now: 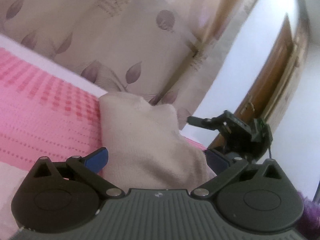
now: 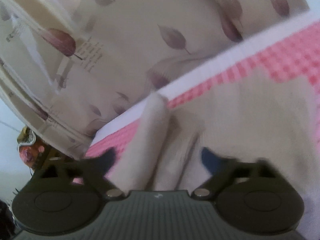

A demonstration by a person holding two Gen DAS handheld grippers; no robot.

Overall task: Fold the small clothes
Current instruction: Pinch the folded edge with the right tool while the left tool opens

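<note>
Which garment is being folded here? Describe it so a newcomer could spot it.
Find the pink checked bedspread below the leaf-print curtain. On it lies a beige knitted garment, plain and unpatterned, unlike everything around it.

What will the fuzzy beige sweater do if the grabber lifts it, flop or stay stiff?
The beige sweater will probably flop: it is soft knit, already bunched into folds on the pink blanket. It looks light for its size. It likely won't slip much, since the knit is fuzzy, and it cannot roll.
</note>
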